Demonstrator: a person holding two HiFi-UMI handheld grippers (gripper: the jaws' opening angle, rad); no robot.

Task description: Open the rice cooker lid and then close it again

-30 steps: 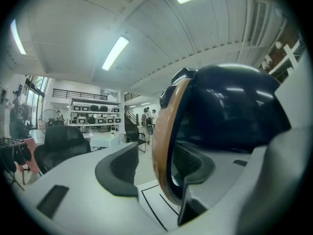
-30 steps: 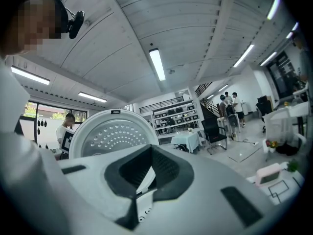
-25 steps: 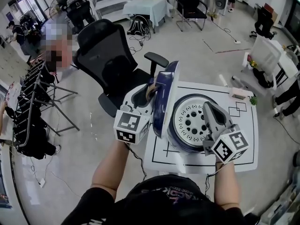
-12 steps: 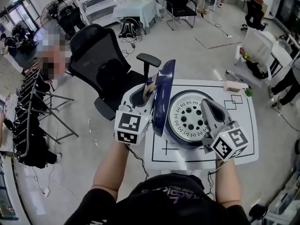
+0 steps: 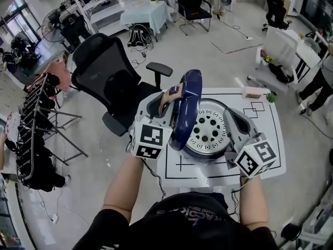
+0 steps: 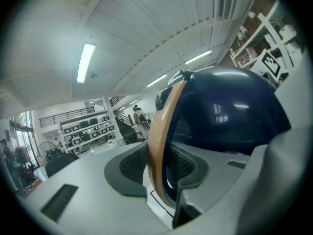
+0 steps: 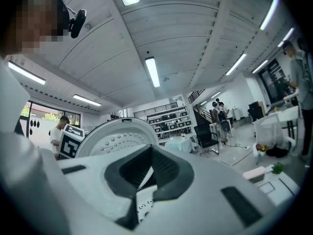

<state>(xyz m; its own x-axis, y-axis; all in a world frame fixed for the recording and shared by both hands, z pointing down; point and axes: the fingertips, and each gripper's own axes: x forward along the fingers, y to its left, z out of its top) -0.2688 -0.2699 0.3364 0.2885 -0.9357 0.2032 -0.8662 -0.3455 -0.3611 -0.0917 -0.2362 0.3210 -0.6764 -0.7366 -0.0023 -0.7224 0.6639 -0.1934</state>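
Note:
The rice cooker (image 5: 207, 156) stands on a white mat with black lines (image 5: 263, 139). Its dark blue lid (image 5: 188, 105) is raised and leans over the pot, its perforated silver inner plate (image 5: 208, 132) facing right. My left gripper (image 5: 169, 97) is shut on the lid's tan handle (image 6: 159, 131), which runs between the pads (image 6: 134, 163); its jaws have just been closing a little around that handle. The blue dome (image 6: 230, 111) fills the right of the left gripper view. My right gripper (image 5: 230, 116) is shut and empty at the cooker's right side, with the inner plate (image 7: 115, 136) just beyond its tips (image 7: 144, 177).
A black office chair (image 5: 112, 72) stands close behind the table's left side. A small pink box (image 5: 252, 92) and a green item (image 5: 270, 97) lie at the mat's far right corner. Further back are another chair (image 5: 190, 1), tables and shelving.
The lid has swung from standing edge-on to leaning right over the pot, and my left gripper has gone right with it. The right gripper has shifted slightly.

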